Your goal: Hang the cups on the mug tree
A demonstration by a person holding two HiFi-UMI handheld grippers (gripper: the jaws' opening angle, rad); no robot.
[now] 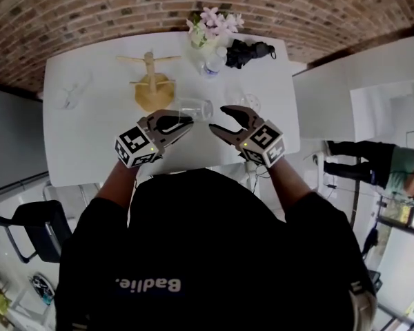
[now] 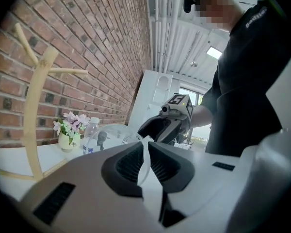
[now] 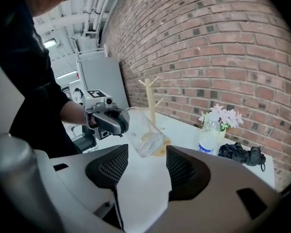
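Over the table [image 1: 83, 140], just in front of the mug tree [image 1: 152, 81], our left gripper [image 1: 188, 123] pinches the rim of a tilted clear cup [image 1: 197, 109]; our right gripper [image 1: 217, 118] stands wide and empty beside it. Our shirt [image 1: 193, 240] reads "Badlie."

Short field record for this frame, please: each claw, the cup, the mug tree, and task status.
left claw: shut on the rim of the clear cup
clear cup: held tilted above the table
right claw: open, nothing between its jaws, facing the cup
mug tree: upright on the table, no cup on the pegs that show
task status: cup in hand, not yet hung
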